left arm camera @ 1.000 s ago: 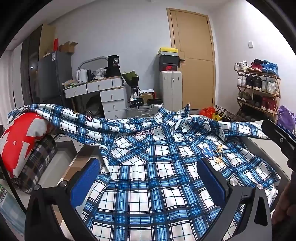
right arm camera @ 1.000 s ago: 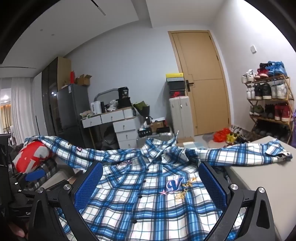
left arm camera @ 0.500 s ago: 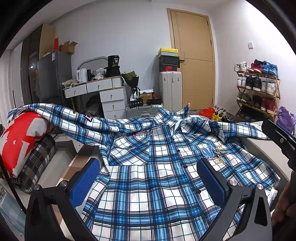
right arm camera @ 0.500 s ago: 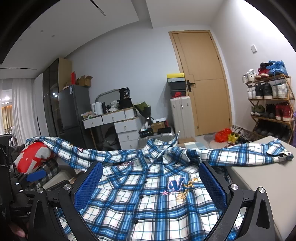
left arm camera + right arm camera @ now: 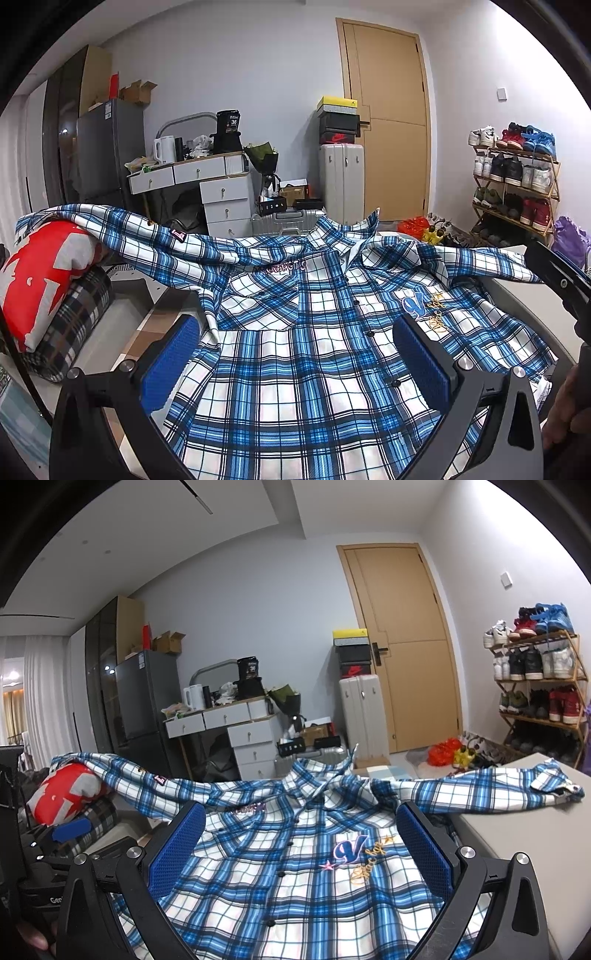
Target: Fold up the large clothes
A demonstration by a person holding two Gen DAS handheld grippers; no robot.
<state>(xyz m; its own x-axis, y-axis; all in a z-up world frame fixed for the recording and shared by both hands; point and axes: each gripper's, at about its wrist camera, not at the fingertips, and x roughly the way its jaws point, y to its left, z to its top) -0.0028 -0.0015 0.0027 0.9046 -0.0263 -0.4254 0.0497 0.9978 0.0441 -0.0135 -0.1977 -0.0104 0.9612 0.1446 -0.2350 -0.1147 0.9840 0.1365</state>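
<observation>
A blue and white plaid shirt [image 5: 295, 354] [image 5: 295, 864] lies spread face up on a grey table [image 5: 517, 834], buttoned, collar at the far side. Its left sleeve [image 5: 122, 229] drapes over a red and grey pillow [image 5: 40, 273]. Its right sleeve [image 5: 491, 786] stretches flat across the table. My left gripper [image 5: 295, 354] hovers open above the shirt's lower front, holding nothing. My right gripper [image 5: 301, 840] is open too, above the chest near the embroidered V logo [image 5: 347, 851]. Each gripper shows at the edge of the other's view.
A plaid cushion [image 5: 74, 321] lies under the pillow at the left. Beyond the table stand a white drawer desk [image 5: 207, 188], a fridge [image 5: 107, 151], suitcases [image 5: 341, 184], a wooden door [image 5: 388, 122] and a shoe rack [image 5: 517, 184]. A hand [image 5: 565, 410] shows at the lower right.
Both views have shifted only slightly; the shirt and both open grippers stand almost as before.
</observation>
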